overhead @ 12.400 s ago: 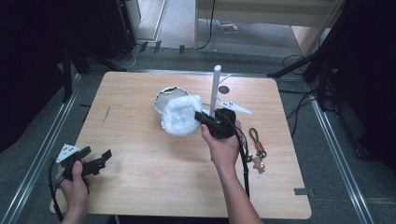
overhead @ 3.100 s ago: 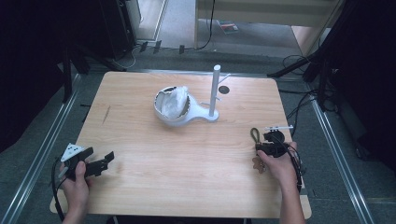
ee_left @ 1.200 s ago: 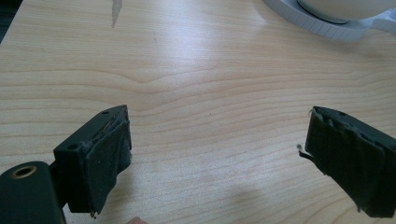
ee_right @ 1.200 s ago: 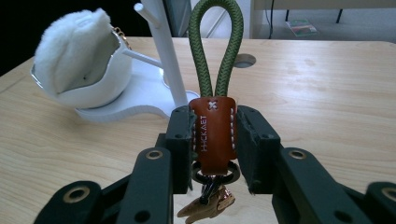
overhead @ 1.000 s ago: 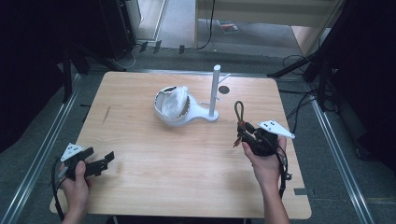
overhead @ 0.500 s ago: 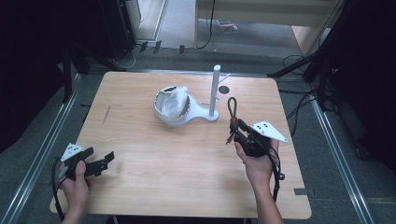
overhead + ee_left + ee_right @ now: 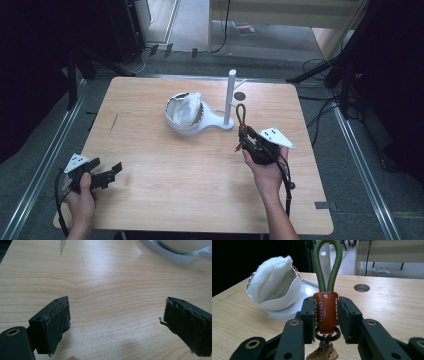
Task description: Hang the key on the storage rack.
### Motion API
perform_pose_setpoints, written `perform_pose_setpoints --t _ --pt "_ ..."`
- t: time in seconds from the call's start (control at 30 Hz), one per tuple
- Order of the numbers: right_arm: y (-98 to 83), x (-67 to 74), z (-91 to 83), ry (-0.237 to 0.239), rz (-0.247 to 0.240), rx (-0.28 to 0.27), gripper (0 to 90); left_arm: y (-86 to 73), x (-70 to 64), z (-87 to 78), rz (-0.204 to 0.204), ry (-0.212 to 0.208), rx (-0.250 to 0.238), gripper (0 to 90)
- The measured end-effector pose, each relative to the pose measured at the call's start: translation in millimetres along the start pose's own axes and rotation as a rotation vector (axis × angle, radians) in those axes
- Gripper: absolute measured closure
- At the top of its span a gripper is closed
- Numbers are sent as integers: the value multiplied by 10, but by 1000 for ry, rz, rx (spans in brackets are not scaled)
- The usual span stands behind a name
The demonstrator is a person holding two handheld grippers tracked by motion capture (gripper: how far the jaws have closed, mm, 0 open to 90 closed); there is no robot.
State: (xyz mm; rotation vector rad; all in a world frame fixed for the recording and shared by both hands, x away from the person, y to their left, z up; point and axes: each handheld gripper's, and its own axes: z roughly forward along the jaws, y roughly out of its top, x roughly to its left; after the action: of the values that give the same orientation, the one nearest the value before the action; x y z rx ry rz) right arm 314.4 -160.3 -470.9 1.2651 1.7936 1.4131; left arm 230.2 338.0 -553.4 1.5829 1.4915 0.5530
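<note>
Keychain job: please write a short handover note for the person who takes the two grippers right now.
Right gripper: jaws shut on the keychain at its brown leather tab, green cord loop upright, held near the white stand.
Left gripper: jaws open, nothing between them, low over the table at its near left corner.
Done: keychain picked up; fluffy white item sits in the stand's bowl.
Left, probably: hang the loop on the post's peg, then release.

A light wooden table with rounded corners carries a white plastic stand, a round dish joined by a flat neck to an upright post, set toward the far middle. Just beyond the stand's post, a small round hole is cut through the tabletop. Left of the stand, well apart, a short dark scratch marks the wood (grain running lengthwise).
</note>
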Motion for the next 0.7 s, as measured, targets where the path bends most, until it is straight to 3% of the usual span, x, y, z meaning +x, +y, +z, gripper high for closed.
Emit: perform_pose_setpoints --t 0.3,0.7 --pt "-20 35 122 -23 -1 22 683 -1 16 -5 -11 -10 0 77" --pt "-47 14 232 -16 1 43 683 0 17 -3 -13 -10 0 77"
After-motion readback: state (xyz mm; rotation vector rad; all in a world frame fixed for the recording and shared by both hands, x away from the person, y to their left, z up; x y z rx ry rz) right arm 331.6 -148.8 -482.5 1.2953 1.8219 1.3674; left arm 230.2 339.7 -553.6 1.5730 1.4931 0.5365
